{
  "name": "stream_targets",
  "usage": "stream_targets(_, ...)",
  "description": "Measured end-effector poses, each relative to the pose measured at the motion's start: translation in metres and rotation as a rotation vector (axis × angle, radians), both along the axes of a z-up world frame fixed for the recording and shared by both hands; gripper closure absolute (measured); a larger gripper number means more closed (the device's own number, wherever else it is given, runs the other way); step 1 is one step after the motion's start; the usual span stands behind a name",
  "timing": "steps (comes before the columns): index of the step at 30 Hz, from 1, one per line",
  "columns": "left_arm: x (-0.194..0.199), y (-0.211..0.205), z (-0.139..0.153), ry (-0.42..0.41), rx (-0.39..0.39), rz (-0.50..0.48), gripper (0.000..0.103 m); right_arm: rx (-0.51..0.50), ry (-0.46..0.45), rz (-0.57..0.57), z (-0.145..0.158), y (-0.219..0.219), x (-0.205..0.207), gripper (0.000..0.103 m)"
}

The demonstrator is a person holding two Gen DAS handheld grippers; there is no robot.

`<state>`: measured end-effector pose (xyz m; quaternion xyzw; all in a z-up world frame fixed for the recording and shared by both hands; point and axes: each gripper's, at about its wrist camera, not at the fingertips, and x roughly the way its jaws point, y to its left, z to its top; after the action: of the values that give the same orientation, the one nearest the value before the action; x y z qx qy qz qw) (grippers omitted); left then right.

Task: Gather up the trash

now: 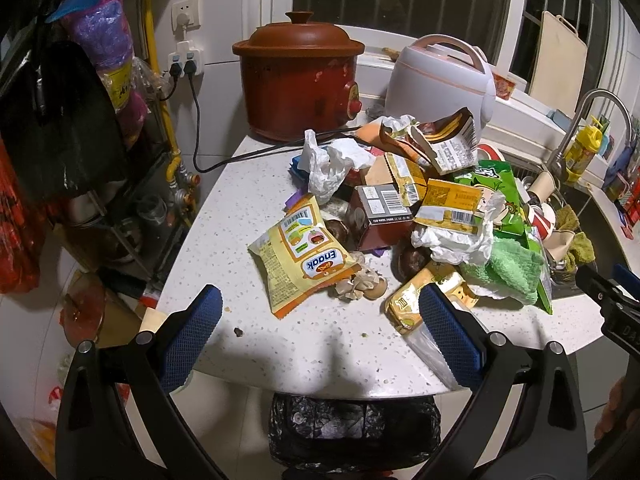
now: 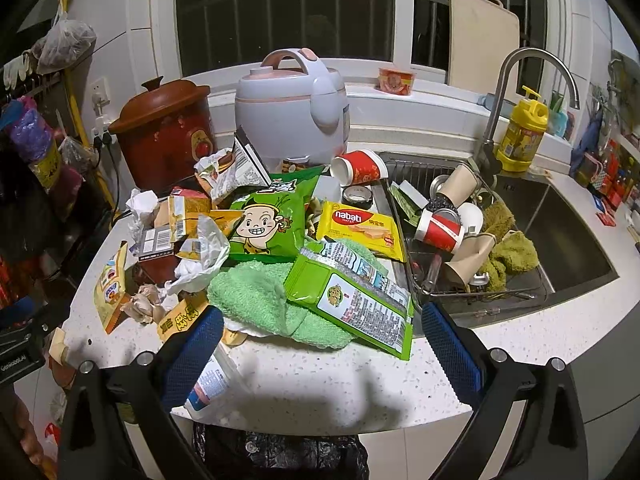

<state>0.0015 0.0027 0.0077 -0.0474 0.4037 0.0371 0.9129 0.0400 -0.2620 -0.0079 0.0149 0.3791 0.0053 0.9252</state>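
Note:
A heap of trash lies on the white speckled counter [image 1: 248,208]: a yellow Enaak packet [image 1: 304,256], crumpled white tissue [image 1: 328,160], a brown carton [image 1: 380,208], a green snack bag [image 2: 268,220], a yellow nabati wafer pack [image 2: 360,228], a green flat packet [image 2: 352,304] on a green cloth [image 2: 256,300]. My left gripper [image 1: 320,332] is open and empty, just short of the Enaak packet. My right gripper [image 2: 320,352] is open and empty, just short of the green packet. A bin with a black bag [image 1: 352,428] stands below the counter edge.
A brown clay pot [image 1: 300,80] and a white rice cooker [image 2: 296,112] stand at the back. The sink [image 2: 560,232] on the right holds a rack with paper cups [image 2: 440,228] and olive cloths. A tap [image 2: 520,92] and a yellow bottle [image 2: 524,132] stand behind it.

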Motion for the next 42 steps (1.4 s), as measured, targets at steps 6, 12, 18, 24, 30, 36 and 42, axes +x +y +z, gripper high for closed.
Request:
stream_targets(6, 0.0008, 0.0003, -0.0005, -0.002, 0.002, -0.001, 0.007, 0.002, 0.003, -0.001, -0.0005, 0.0000, 0.0007, 0.005)
stream_targets(12, 0.0001, 0.0005, -0.0006, -0.001, 0.001, 0.000, 0.007, 0.003, 0.003, 0.001, -0.0015, 0.0002, 0.0011, 0.005)
stream_targets(18, 0.0007, 0.0010, -0.0003, -0.001, 0.002, -0.001, 0.007, 0.003, 0.005, 0.001, -0.0012, -0.0006, 0.0014, 0.005)
stream_targets(24, 0.0017, 0.0004, -0.0001, 0.001, 0.002, -0.003, 0.007, 0.003, 0.008, -0.003, -0.0021, -0.0002, 0.0011, 0.005)
stream_targets(30, 0.0015, -0.0002, -0.0003, 0.001, 0.004, -0.002, 0.007, 0.005, 0.008, -0.002, -0.0021, -0.0014, 0.0013, 0.005)
stream_targets(36, 0.0013, -0.0006, -0.0005, 0.001, 0.005, -0.002, 0.007, 0.004, 0.008, -0.001, -0.0029, -0.0016, 0.0013, 0.005)
stream_targets(42, 0.0012, -0.0011, -0.0006, 0.000, 0.006, -0.001, 0.007, 0.008, 0.011, -0.002, -0.0027, -0.0015, 0.0009, 0.005)
